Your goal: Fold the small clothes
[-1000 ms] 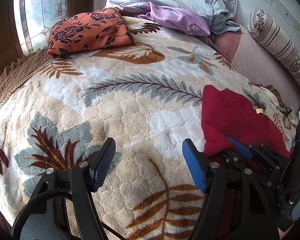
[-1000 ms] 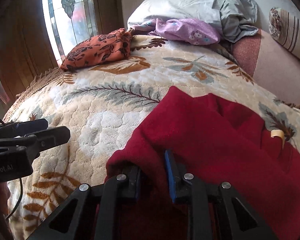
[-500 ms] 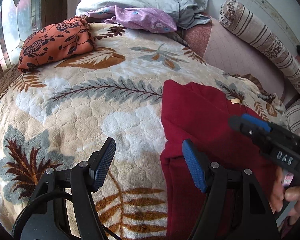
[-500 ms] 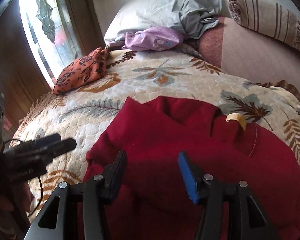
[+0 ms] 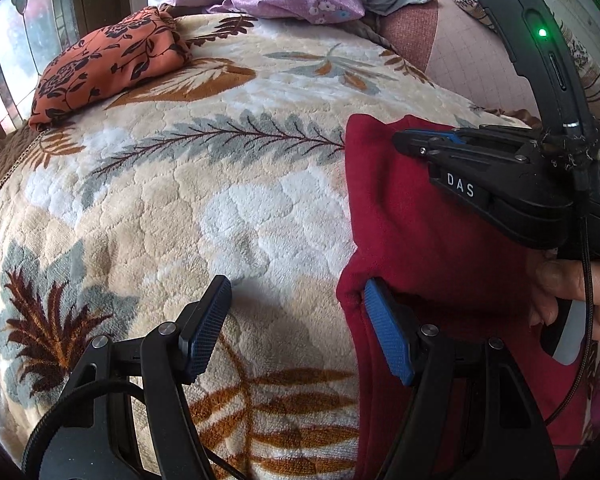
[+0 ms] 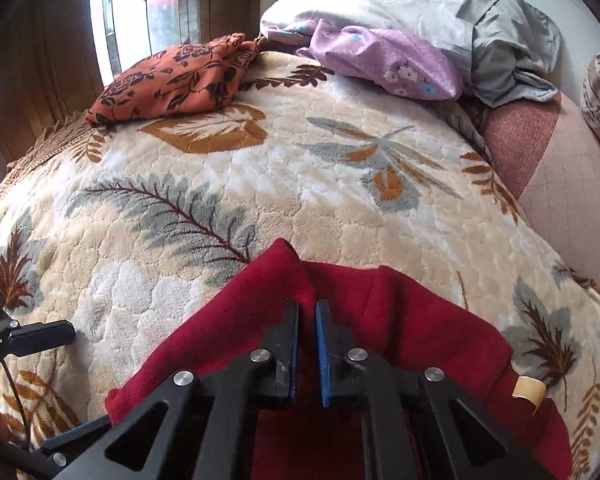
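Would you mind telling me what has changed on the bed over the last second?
The right gripper, shut on the red garment a second ago, opened half a second ago, moved toward the garment's far edge and has shut on it again. The left gripper stayed open but shifted right, so one finger now touches the garment's near left edge. The orange cloth, purple cloth and blanket stayed put.

Daylit stained-glass window (image 6: 148, 20) beside a bed (image 6: 300, 184) under leaf-patterned blanket.

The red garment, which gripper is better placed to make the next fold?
Right. The right gripper is shut on the red garment near its far corner; the left gripper is open at its edge.
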A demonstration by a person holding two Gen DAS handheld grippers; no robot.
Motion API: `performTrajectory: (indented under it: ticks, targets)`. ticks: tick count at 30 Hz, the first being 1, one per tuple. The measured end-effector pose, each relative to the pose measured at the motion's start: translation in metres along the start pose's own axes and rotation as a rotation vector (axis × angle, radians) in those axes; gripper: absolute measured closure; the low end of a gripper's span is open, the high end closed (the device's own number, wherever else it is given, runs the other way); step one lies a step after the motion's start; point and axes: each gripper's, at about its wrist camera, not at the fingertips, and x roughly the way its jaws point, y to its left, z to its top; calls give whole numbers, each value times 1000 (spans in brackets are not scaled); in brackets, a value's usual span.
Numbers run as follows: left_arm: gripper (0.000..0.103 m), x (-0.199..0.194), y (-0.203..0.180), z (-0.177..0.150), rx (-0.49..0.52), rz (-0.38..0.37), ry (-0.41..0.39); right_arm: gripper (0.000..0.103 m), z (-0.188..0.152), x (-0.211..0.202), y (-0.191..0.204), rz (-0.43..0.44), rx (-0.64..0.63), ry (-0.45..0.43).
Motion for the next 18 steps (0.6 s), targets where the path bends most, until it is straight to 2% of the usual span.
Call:
performTrajectory:
  ticks: [2,4,7,9,10,12,13,14,16,18]
  targets:
    - [33,1,-3,0,8,12,-3,99,0,-2,-11,-42,50,-20]
    - [33,2,-5,0,18,18,-3,99,-1,10,-22,-54,132,0]
    - [33,1,-2,0,8,9,1,99,-1,15,-13,-104,112,-8]
    - [33,0,0,1,-2,-1,2,99,-1,4,-9,-83,126,-14]
    - [33,-1,0,1,-5,-4,1,95,-4,-6,-11,-56,149,-13]
    - [33,-5,1,1,-11,-9,-7,70,-18,-31,-19,-30,192,-18]
    - [33,-7,2,1,-13,-12,-13,39,-29,-46,-25,-38,207,-32]
    - [33,-11,2,1,-15,-14,-21,21,-43,-65,-33,-70,218,-52]
    - [33,-18,4,1,-25,-23,-44,20,-73,-98,-50,-161,226,-79]
    - [33,-24,6,2,-41,-30,-65,20,-105,-127,-73,-264,251,-67]
